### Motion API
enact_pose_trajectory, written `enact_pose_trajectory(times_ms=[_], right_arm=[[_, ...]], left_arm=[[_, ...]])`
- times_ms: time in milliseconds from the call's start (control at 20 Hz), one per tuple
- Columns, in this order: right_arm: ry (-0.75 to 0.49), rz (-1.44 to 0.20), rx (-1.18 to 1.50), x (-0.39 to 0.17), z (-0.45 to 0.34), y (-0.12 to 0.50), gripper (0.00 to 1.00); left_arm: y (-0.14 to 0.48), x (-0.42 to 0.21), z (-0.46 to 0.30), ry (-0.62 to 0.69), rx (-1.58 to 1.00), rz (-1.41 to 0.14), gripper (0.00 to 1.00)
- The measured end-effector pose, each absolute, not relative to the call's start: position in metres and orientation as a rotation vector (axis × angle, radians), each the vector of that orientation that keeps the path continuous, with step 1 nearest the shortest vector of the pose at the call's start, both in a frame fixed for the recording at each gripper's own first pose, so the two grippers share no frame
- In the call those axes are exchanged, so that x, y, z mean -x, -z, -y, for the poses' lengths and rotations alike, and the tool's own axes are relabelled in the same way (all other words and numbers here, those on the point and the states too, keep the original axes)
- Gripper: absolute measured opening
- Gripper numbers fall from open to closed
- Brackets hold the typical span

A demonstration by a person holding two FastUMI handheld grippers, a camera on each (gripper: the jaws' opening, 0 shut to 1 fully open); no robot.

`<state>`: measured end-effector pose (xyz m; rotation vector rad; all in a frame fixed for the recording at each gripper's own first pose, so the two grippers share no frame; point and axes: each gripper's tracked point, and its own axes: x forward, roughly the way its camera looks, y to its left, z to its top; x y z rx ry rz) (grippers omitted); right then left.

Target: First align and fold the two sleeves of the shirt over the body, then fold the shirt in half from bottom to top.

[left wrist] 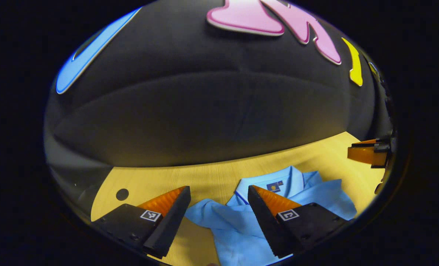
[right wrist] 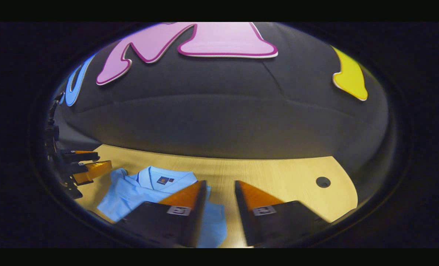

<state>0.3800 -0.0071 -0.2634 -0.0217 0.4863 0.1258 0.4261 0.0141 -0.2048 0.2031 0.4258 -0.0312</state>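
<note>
Honestly, both claws, left gripper (left wrist: 219, 201) and right gripper (right wrist: 221, 192), hung wide open and empty over the shirt (left wrist: 237, 229), so I figured grabbing each sleeve's outer edge was best.

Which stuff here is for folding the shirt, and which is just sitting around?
For the job:
- light blue shirt, crumpled on the table
- left gripper, jaws open above the shirt
- right gripper, jaws open

Just there:
- wooden table
- round hole in the table
</note>
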Motion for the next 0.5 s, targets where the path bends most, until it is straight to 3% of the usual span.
enact_pose_trajectory(times_ms=[100,150,500], right_arm=[[-0.111,-0.447,0.043,-0.353,0.01,0.238,0.89],[-0.105,-0.433,0.059,-0.344,0.012,0.227,0.95],[-0.057,-0.328,0.114,-0.239,0.01,0.152,0.93]], left_arm=[[0.174,-0.396,0.0,0.053,-0.207,-0.366,0.99],[0.158,-0.379,0.007,0.062,-0.199,-0.335,0.99],[0.089,-0.271,0.031,0.087,-0.14,-0.193,0.99]])
